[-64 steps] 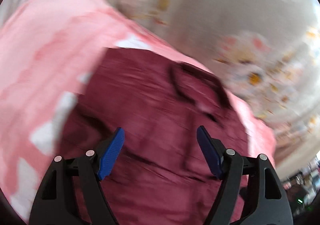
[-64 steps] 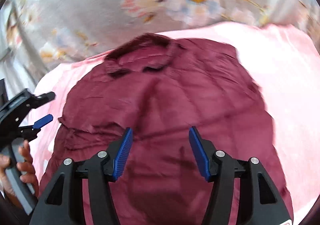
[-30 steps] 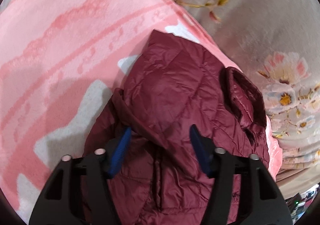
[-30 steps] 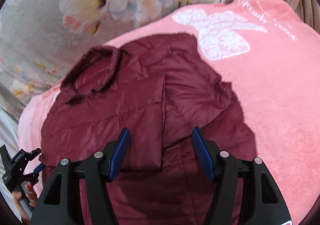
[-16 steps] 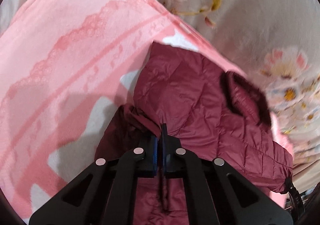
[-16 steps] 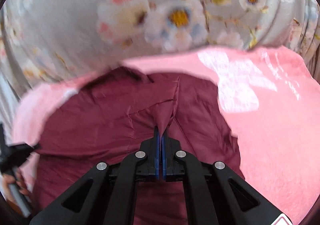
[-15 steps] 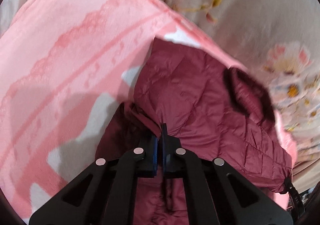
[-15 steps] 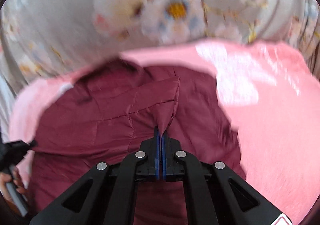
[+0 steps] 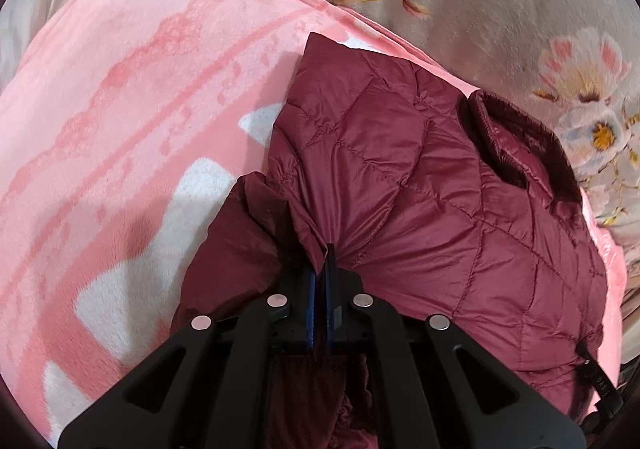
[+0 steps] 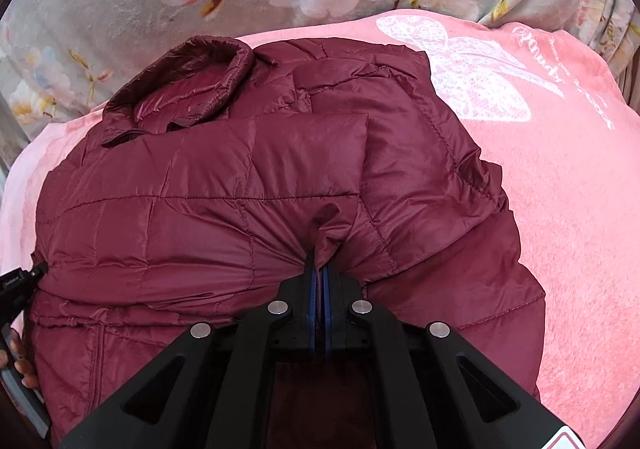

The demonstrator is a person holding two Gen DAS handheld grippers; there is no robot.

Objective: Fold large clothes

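My left tongs (image 9: 320,269) and right tongs (image 10: 319,273) each pinch the maroon quilted jacket (image 10: 256,185), bunched on a pink blanket (image 10: 568,185) spreading wide around.

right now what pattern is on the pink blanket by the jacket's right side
A white butterfly print with white script lettering on the pink blanket; clearest in the right wrist view.

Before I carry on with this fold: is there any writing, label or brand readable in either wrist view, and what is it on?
None can be read for certain.
White cursive lettering on the pink blanket, beside its white butterfly print: too distorted to read.
Small marking on the strap tag at the maroon jacket edge, left wrist view: too small to read.
Red-edged sticker corner on the right tool: cut off by the frame.
Left tool: no markings visible.
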